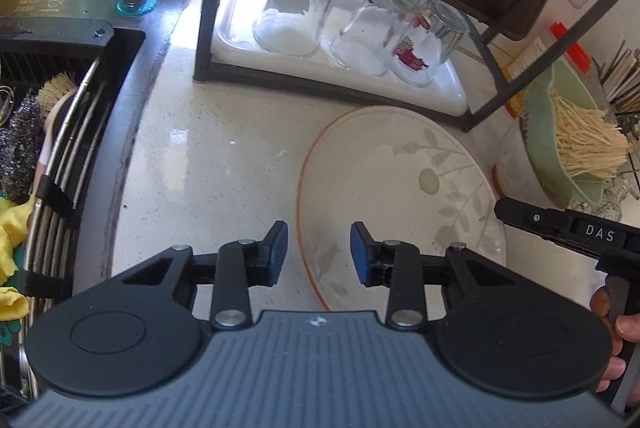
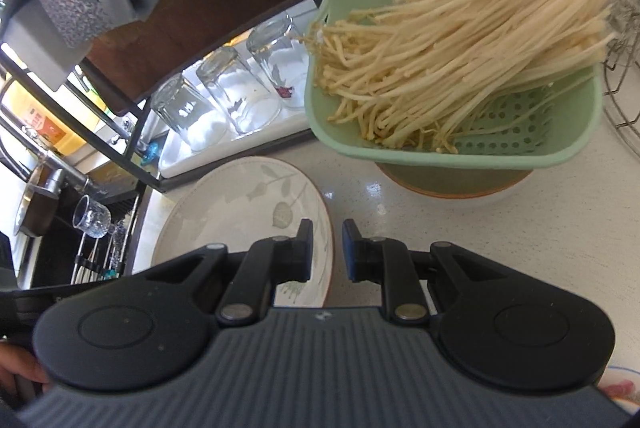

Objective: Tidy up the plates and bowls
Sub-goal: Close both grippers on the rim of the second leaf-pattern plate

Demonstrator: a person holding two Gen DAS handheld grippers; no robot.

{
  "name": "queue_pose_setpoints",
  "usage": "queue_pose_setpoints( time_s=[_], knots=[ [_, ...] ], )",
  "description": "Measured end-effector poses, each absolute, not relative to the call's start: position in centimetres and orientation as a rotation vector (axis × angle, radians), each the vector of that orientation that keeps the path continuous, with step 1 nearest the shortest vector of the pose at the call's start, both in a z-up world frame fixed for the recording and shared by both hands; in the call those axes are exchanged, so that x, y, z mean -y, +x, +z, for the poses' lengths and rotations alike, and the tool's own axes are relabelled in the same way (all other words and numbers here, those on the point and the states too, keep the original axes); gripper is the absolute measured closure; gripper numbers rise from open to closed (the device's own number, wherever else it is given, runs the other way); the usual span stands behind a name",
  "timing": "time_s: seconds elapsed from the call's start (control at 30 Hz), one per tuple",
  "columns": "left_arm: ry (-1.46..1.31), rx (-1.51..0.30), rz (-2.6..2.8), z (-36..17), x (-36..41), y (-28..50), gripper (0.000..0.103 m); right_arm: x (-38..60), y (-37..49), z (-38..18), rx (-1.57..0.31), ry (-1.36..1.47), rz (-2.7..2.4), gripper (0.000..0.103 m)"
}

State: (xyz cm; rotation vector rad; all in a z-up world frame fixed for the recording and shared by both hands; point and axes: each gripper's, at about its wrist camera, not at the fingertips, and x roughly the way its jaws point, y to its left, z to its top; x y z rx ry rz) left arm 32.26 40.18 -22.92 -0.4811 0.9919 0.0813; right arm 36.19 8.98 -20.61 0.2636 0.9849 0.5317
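One bowl (image 2: 452,187) mostly hidden under green colander (image 2: 520,147), plate (image 2: 224,203) beside.

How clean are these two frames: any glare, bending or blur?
Left wrist view: fisheye bows the black rack frame; window glare blows out the white tray and spots the countertop; the floral plate is sharp. Right wrist view: the far tips of the enoki mushrooms in the green strainer smear soft; upper-left corner is overexposed.
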Motion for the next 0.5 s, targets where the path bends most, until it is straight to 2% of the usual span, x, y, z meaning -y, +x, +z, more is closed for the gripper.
queue_pose_setpoints(
  time_s=[0.17,0.3,0.5],
  knots=[
    [-0.503,-0.994,0.092,-23.0,-40.8,32.5,0.064,-9.6,36.8,-21.0,-0.996,0.225,0.549,0.083],
    [-0.510,-1.008,0.080,-23.6,-40.2,32.8,0.075,-9.8,37.4,-21.8,-1.020,0.231,0.559,0.083],
    [-0.493,-1.033,0.108,-23.5,-39.4,33.1,0.075,-10.3,37.8,-22.3,-1.051,0.228,0.609,0.085]
  ],
)
